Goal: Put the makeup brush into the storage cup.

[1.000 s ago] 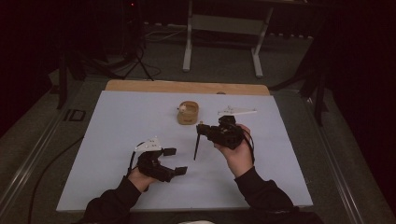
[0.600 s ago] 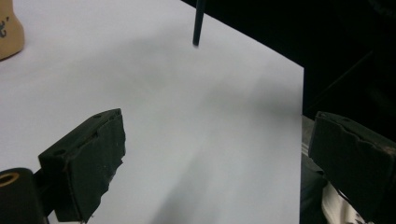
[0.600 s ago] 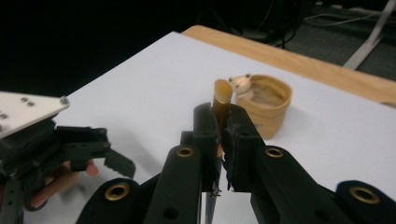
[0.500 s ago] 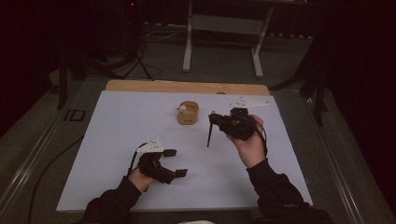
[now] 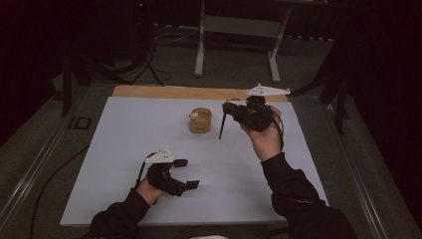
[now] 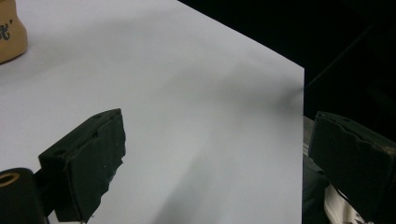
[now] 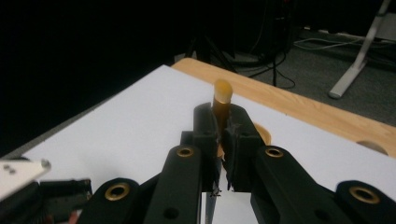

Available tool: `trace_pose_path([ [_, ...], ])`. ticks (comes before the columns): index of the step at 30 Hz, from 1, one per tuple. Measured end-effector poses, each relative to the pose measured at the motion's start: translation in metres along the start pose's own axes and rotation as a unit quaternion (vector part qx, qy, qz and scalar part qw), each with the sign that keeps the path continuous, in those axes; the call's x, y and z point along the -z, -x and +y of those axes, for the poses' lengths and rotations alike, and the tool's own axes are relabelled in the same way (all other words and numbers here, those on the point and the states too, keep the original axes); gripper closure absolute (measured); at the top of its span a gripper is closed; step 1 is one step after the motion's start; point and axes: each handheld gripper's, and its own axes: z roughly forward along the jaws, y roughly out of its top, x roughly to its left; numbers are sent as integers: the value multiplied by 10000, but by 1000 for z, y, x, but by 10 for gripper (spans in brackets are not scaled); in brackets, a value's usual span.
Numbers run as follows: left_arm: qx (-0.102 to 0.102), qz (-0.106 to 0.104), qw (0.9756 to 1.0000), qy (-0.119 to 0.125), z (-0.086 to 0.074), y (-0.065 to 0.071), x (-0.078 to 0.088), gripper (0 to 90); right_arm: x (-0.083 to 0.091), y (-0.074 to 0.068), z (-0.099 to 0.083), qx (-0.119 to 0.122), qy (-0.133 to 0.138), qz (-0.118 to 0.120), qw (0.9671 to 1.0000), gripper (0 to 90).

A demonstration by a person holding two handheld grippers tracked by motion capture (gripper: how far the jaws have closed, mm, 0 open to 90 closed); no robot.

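A tan cup (image 5: 200, 121) stands on the white board (image 5: 124, 149) toward its far middle, with something small and white at its rim. My right gripper (image 5: 228, 106) is held up just right of the cup, shut on a thin dark stick (image 5: 222, 127) that hangs down toward the board. In the right gripper view the jaws (image 7: 223, 121) pinch the stick, and its amber end (image 7: 222, 93) pokes out above them. The cup's rim (image 7: 264, 134) peeks out behind the jaws. My left gripper (image 5: 186, 173) rests low near the front left, open and empty (image 6: 217, 130). The cup's side (image 6: 9, 32) sits far off at the left gripper view's top left.
A wooden table edge (image 5: 164, 91) runs along the board's far side. Beyond it are a metal stand (image 5: 239, 30) and cables on the dark floor. The board's right edge (image 6: 301, 140) drops off to darkness in the left gripper view.
My right gripper has carried the stick away from the person and to the right, and now sits beside the cup. The left gripper has stayed put, open.
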Motion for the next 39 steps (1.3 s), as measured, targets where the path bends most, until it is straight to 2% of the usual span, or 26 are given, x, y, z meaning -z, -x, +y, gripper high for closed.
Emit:
trace_pose_path([
  [10, -118, 52, 9999, 41, 1, 1, 1, 48, -13, 5, 23, 185, 114, 30, 9998, 844],
  [13, -93, 31, 9999, 44, 1, 0, 2, 48, -20, 8, 28, 162, 138, 161, 9996, 844],
  [17, -85, 14, 9999, 52, 0, 0, 1, 48, -30, 9, 36, 256, 184, 68, 9995, 844],
  [22, -100, 26, 9999, 52, 0, 0, 1, 48, -35, 9, 42, 250, 205, 84, 9994, 844],
  [28, -111, 30, 9999, 70, 0, -1, 3, 48, -46, 10, 49, 474, 388, 30, 9981, 844],
  [35, -112, -15, 9999, 90, 1, -1, 4, 48, -59, 19, 52, 506, 455, -23, 9977, 844],
  [39, -82, -24, 9999, 100, 0, -1, 4, 48, -65, 25, 52, 422, 514, -67, 9978, 844],
])
